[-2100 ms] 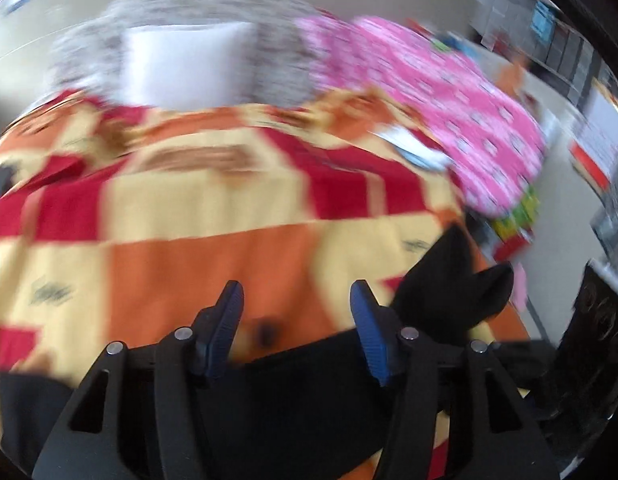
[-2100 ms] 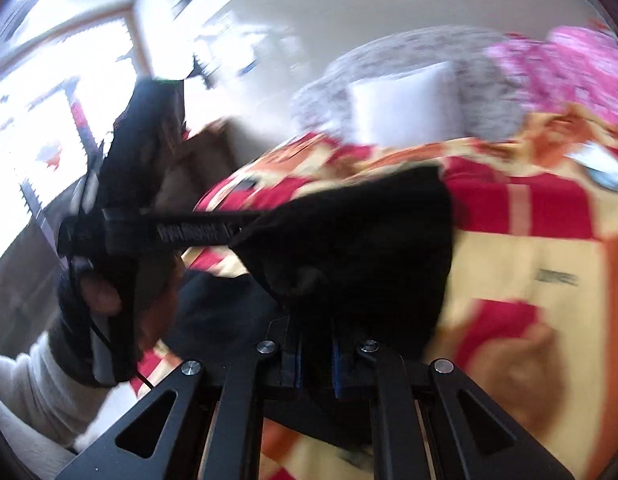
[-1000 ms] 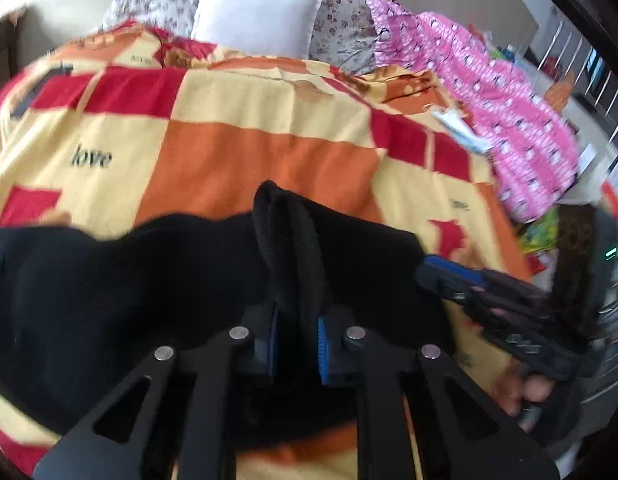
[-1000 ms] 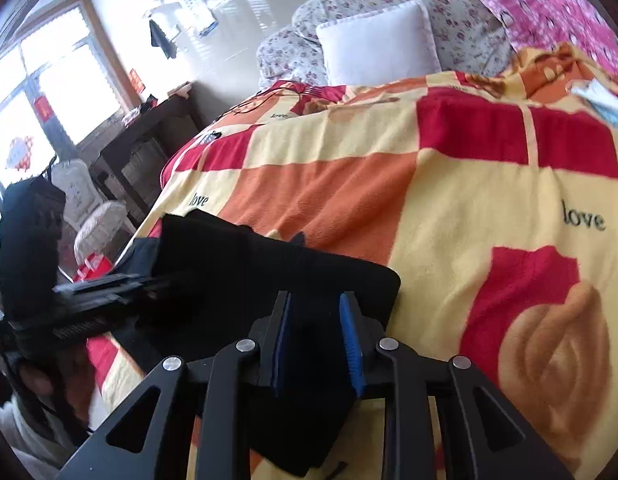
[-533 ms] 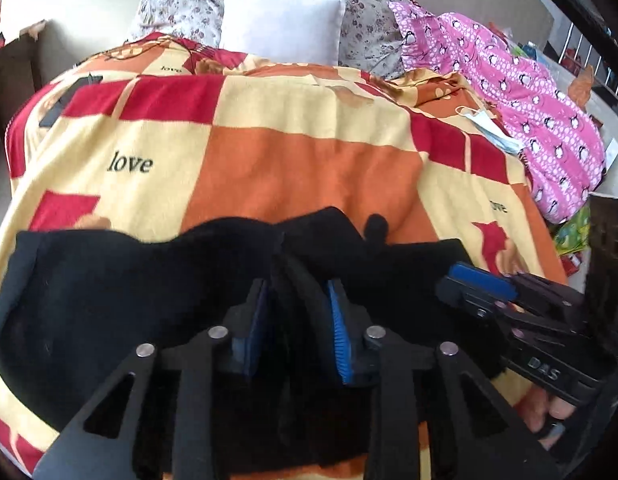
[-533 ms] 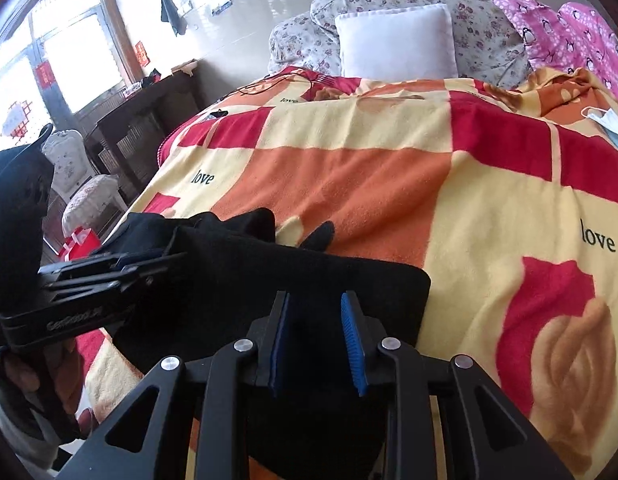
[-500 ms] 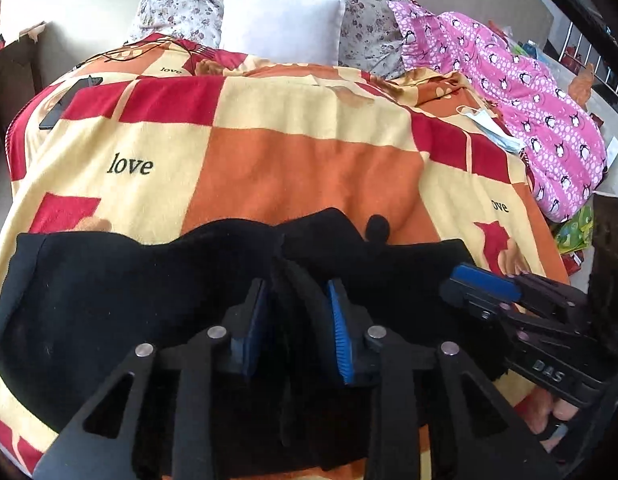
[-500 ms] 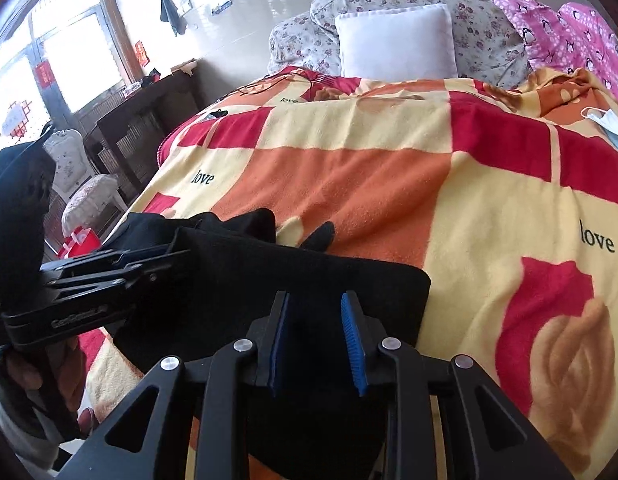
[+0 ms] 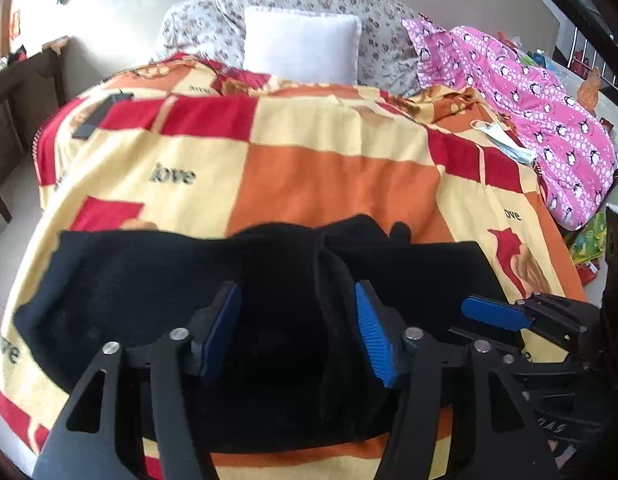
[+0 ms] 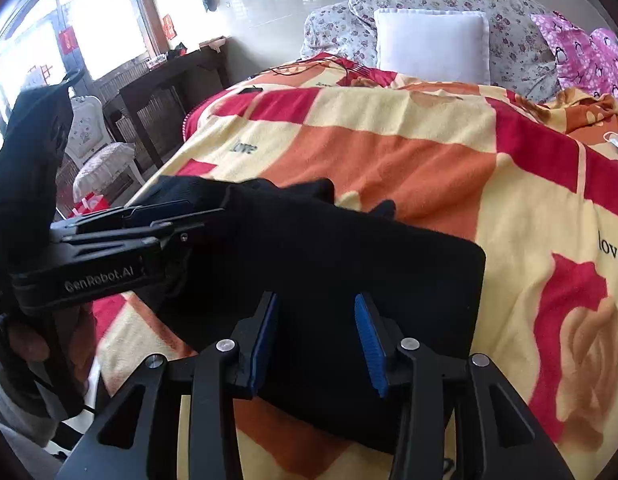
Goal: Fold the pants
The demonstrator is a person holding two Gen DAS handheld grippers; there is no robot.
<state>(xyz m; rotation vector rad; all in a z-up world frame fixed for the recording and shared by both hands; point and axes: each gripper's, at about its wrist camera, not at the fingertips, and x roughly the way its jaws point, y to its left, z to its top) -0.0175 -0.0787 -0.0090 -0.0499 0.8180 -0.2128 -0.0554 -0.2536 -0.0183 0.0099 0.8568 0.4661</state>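
Black pants (image 9: pixel 157 280) lie folded across the near edge of the checked blanket (image 9: pixel 333 176); they also show in the right wrist view, pants (image 10: pixel 349 256). My left gripper (image 9: pixel 295 304) hovers over their middle, its jaws opening; a soft ridge of cloth stands between the pads, which do not press on it. My right gripper (image 10: pixel 317 308) sits over the right end of the pants, jaws also opening, with flat cloth below them. Each gripper shows in the other's view: the right gripper (image 9: pixel 493 314) and the left gripper (image 10: pixel 157 216).
A white pillow (image 9: pixel 301 48) and floral pillows (image 9: pixel 197 36) lie at the bed's head. Pink penguin bedding (image 9: pixel 541 112) and a face mask (image 9: pixel 505 140) are on the right. A dark flat object (image 9: pixel 97 114) rests far left on the blanket. A dark desk (image 10: pixel 165 96) and white chair (image 10: pixel 93 148) stand beside the bed.
The pants came down from the air onto the blanket. My left jaws, shut on a fold a second ago, have spread wide; the right jaws have also widened.
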